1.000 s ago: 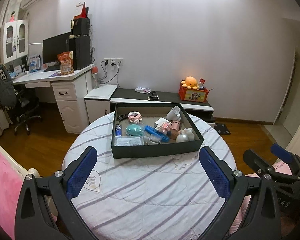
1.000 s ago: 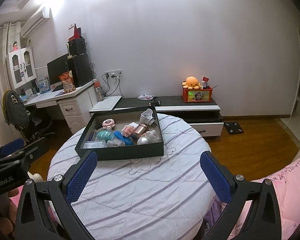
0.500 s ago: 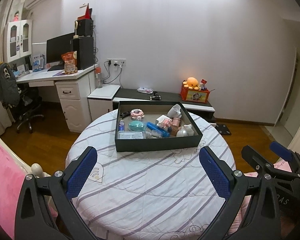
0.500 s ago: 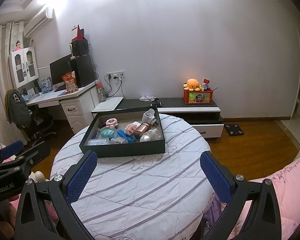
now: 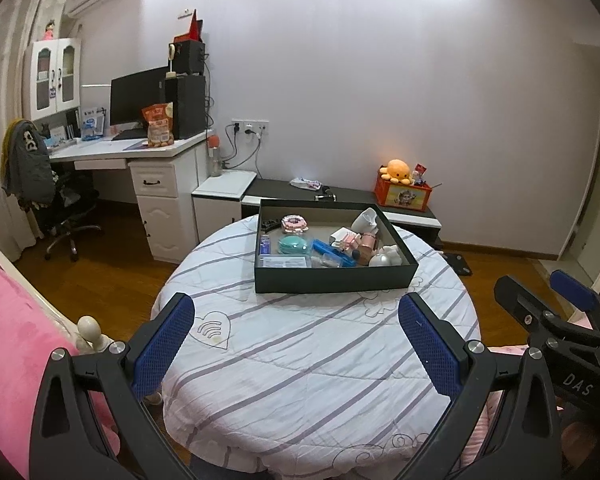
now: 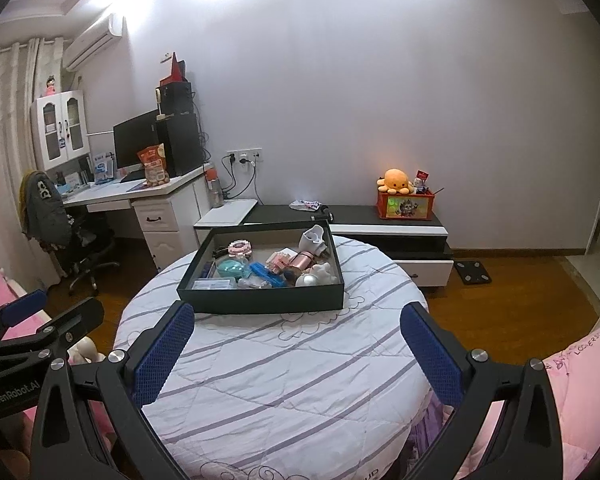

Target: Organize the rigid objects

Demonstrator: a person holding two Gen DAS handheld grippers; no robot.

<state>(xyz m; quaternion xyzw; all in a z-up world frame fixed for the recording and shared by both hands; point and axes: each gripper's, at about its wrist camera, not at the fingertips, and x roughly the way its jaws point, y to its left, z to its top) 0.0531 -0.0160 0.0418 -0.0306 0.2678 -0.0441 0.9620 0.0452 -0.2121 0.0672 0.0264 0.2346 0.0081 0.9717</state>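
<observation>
Left wrist view: the left gripper [image 5: 296, 344] hangs spread wide and empty over the near edge of the round worktop [image 5: 308, 364]. The dark box [image 5: 332, 280] sits toward the far edge, holding all the small objects [image 5: 320, 246] in a loose jumble.

Right wrist view: the right gripper [image 6: 296, 344] is likewise released, holding nothing. Nothing lies loose on the cloth. Everything gathered fits a finished tidy-up, or a box awaiting sorting.
</observation>
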